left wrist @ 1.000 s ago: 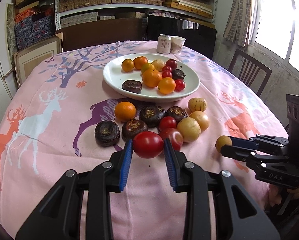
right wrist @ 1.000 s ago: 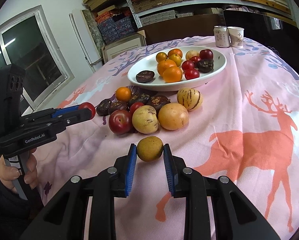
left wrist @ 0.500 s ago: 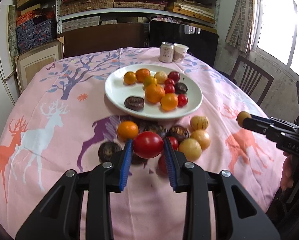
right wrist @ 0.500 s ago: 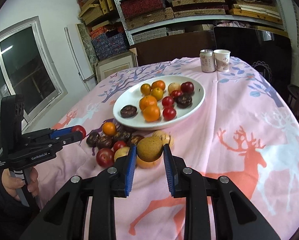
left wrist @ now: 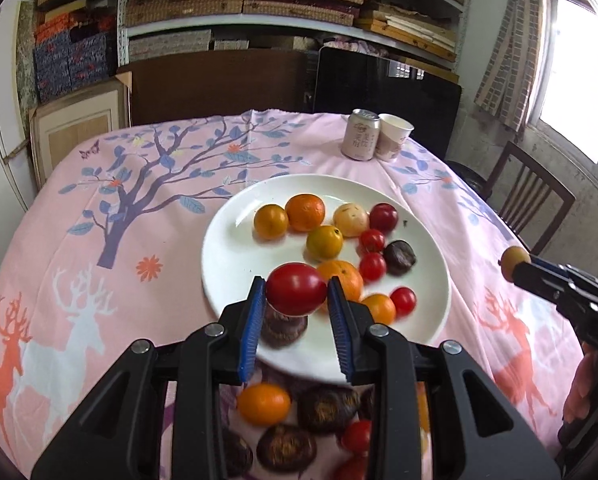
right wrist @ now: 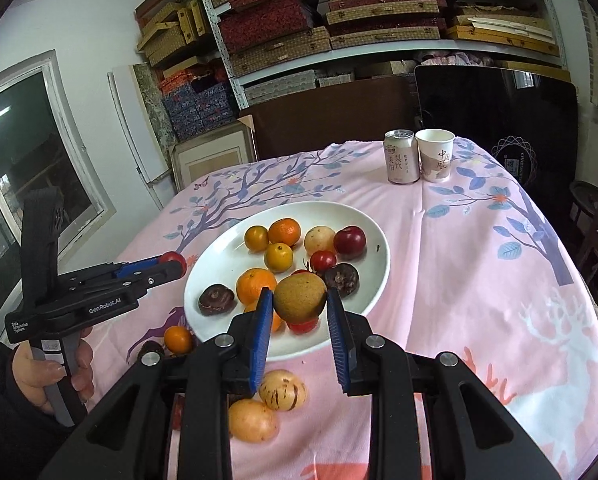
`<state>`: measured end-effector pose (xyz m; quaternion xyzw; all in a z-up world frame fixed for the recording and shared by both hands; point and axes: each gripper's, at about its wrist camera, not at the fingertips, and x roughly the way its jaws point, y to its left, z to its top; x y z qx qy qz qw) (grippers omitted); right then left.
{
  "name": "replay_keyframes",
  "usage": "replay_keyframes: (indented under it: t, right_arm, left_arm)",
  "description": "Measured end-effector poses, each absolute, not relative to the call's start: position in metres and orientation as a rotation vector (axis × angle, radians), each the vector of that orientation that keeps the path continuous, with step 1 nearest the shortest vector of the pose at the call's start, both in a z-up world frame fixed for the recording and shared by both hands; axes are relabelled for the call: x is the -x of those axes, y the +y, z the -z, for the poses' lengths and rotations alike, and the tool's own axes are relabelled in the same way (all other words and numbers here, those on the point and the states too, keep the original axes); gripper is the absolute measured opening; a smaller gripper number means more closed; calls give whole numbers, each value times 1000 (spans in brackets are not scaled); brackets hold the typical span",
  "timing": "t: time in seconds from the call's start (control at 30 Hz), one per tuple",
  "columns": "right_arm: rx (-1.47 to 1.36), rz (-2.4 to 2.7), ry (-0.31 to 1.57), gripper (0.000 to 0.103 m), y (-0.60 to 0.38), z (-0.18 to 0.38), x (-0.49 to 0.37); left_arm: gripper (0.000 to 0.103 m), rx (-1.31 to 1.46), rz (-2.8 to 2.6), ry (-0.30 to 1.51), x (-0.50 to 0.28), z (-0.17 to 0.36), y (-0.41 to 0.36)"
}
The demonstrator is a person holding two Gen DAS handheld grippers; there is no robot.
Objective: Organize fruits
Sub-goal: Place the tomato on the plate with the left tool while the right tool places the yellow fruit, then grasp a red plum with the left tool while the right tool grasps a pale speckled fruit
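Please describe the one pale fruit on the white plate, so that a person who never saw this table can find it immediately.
Start at the white plate in the middle of the pink tablecloth. Look at its far side, towards the drink can. There lies a pale cream round fruit, between an orange mandarin and a dark red plum; it is the only pale fruit on the plate.

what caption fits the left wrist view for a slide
Left gripper carries a red tomato above the white plate of fruit.

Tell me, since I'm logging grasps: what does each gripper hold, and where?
Left gripper: red tomato, pinched across its sides. Right gripper: brownish-yellow fruit, likewise.
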<state>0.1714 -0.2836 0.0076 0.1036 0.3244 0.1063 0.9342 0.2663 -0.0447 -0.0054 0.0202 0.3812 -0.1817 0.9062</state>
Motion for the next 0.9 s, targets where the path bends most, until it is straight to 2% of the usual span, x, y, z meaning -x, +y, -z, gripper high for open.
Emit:
replay_keyframes:
  t: [0.17, 0.2, 0.23, 0.27, 0.3, 0.33, 0.43, 0.57, 0.8, 0.9]
  right_arm:
    - [-205, -219, 708, 28, -271, 9, -213]
    - [-201, -230, 711, 28, -267, 11, -221]
    - [-195, -236, 710, 31, -264, 12, -226]
    - [-184, -232, 702, 46, -261, 11, -230]
    - [-180, -217, 685, 56, -260, 9, -229]
    - [-185, -210, 662, 57, -260, 6, -226]
    - [-209, -227, 653, 57, -263, 0, -212]
    - [-252, -235, 659, 57, -274, 1, -177]
    - [-317, -227, 700, 57, -284, 38, -113]
    - [-302, -205, 710, 57, -283, 51, -103]
  left_arm:
    - [31, -19, 352, 867, -303, 30, -52]
    - [34, -12, 353, 878, -308, 34, -52]
    - [49, -2, 350, 882, -310, 36, -51]
    - [56, 3, 333, 867, -309, 35, -49]
    - [67, 7, 324, 841, -305, 31, -46]
    - [72, 11, 327, 822, -301, 28, -44]
    - [76, 1, 330, 770, -278, 13, -34]
    - [77, -45, 367, 761, -233, 7, -25]
    - [77, -259, 436, 778, -144, 40, -40]
    - [77, -286, 443, 783, -130, 52, -46]
